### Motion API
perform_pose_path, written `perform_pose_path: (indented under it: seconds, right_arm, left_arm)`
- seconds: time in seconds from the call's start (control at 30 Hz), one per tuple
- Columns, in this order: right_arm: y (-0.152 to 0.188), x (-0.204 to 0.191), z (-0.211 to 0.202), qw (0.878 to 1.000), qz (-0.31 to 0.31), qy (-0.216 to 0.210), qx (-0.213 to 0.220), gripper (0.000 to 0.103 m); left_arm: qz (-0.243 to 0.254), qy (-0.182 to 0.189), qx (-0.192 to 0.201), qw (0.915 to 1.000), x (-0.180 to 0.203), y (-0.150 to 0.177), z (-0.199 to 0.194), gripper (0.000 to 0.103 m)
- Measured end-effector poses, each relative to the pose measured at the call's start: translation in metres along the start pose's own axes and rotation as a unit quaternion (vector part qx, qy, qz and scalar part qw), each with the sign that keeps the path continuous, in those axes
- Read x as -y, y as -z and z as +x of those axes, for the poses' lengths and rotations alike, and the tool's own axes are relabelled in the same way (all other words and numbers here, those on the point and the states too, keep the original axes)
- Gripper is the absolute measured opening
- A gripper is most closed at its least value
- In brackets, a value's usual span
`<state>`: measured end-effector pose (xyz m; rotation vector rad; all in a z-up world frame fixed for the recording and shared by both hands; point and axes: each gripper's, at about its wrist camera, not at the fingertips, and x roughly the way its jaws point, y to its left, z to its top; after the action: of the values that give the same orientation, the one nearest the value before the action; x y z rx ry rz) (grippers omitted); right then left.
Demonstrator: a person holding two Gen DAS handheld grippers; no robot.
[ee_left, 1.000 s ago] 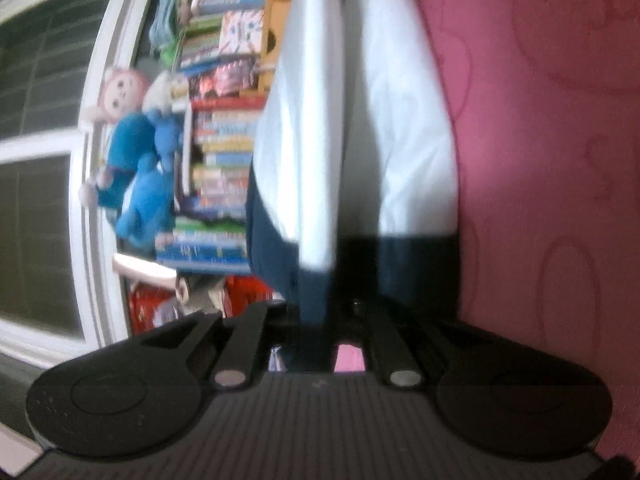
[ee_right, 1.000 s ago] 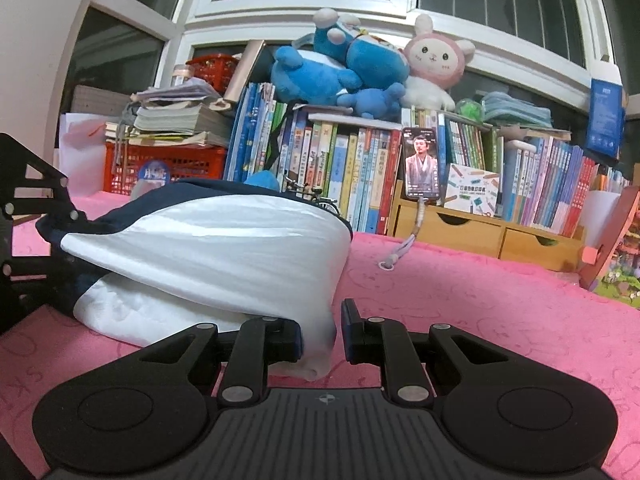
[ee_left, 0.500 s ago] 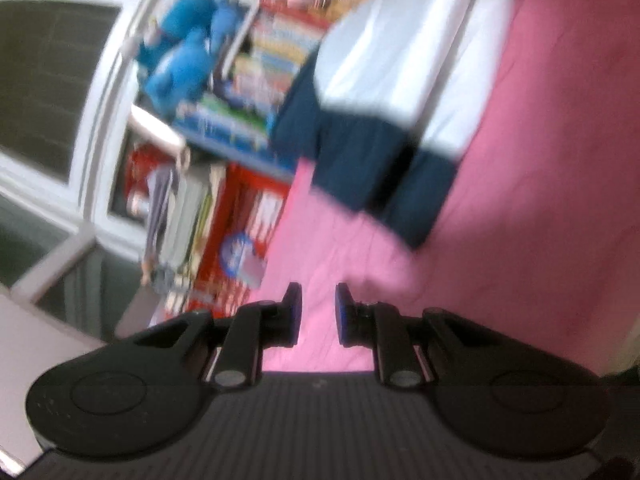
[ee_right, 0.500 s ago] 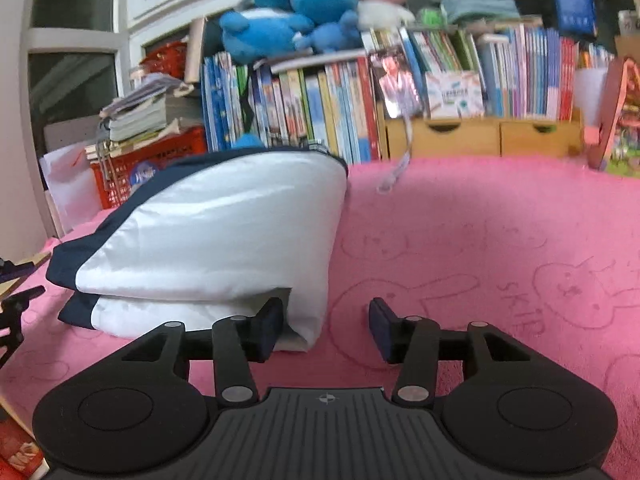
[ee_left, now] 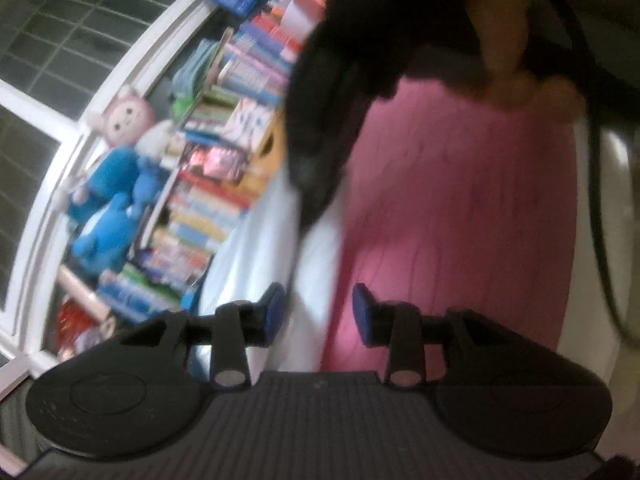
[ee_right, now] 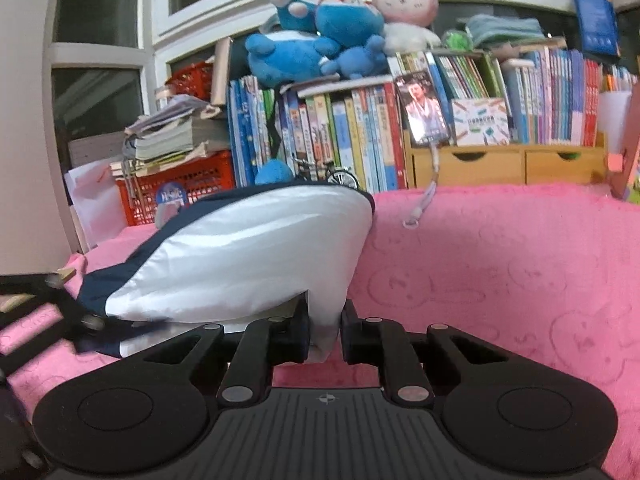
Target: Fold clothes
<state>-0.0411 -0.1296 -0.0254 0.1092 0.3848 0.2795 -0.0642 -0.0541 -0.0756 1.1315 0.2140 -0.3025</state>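
Right wrist view: right gripper (ee_right: 324, 334), black fingers (ee_right: 294, 338) narrow, pinching the smooth white corner of the folded garment (ee_right: 248, 256), white with navy edging, puffed into a rounded bundle on the fuzzy pink blanket (ee_right: 500, 264). Left wrist view, blurred: left gripper (ee_left: 318, 314), blue-padded fingers wide apart, empty, white cloth just ahead.

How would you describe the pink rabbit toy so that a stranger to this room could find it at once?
Look at the long row of books along the window at the back of the pink blanket. On top of the books lies a heap of soft toys, and the rabbit sits at its right end. It alone is pink and white with upright ears; the toys beside it are blue.
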Motion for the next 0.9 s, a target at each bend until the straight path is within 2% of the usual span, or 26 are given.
perform_pose_path:
  seconds: [0.13, 0.17, 0.2, 0.3, 0.47, 0.6, 0.7, 0.73, 0.8, 0.83, 0.9]
  right_arm:
    - [-0.004, -0.001, -0.001, 1.000, -0.011, -0.001, 0.004, 0.016]
    - [-0.004, -0.002, -0.001, 1.000, -0.013, 0.002, 0.005, 0.016]
    - [-0.003, -0.002, -0.001, 1.000, -0.017, 0.006, 0.006, 0.016]
    - [-0.001, -0.006, -0.003, 0.999, -0.038, 0.023, 0.015, 0.016]
    - [0.003, -0.011, -0.003, 0.997, -0.064, 0.030, 0.025, 0.016]
    - [0.005, -0.013, -0.003, 0.996, -0.078, 0.037, 0.029, 0.016]
    - [0.006, -0.013, -0.003, 0.995, -0.083, 0.040, 0.030, 0.016]
    - [0.007, -0.013, -0.002, 0.995, -0.085, 0.041, 0.031, 0.016]
    - [0.008, -0.013, -0.002, 0.995, -0.086, 0.038, 0.033, 0.016]
    - [0.008, -0.013, -0.002, 0.995, -0.085, 0.035, 0.031, 0.016]
    - [0.007, -0.011, -0.001, 0.996, -0.079, 0.030, 0.027, 0.016]
  left_arm:
    - [-0.008, -0.003, -0.012, 0.9999, -0.003, -0.007, 0.020, 0.037]
    - [-0.010, -0.003, -0.015, 0.9998, -0.003, -0.008, 0.025, 0.032]
    - [-0.012, -0.004, -0.018, 0.9997, -0.004, -0.010, 0.029, 0.020]
    - [-0.013, 0.006, -0.050, 0.9986, -0.010, 0.000, 0.036, 0.010]
    - [-0.030, 0.027, -0.116, 0.9924, -0.035, 0.040, 0.012, 0.007]
    - [-0.013, 0.011, -0.171, 0.9851, -0.044, 0.071, -0.001, 0.006]
    - [-0.023, 0.000, -0.211, 0.9773, -0.051, 0.089, -0.009, 0.004]
    - [-0.037, -0.004, -0.224, 0.9739, -0.054, 0.094, -0.011, 0.005]
    - [-0.095, -0.005, -0.224, 0.9700, -0.066, 0.098, -0.022, 0.013]
    - [-0.098, -0.011, -0.210, 0.9728, -0.066, 0.092, -0.028, 0.017]
    - [-0.094, -0.027, -0.176, 0.9795, -0.063, 0.079, -0.042, 0.034]
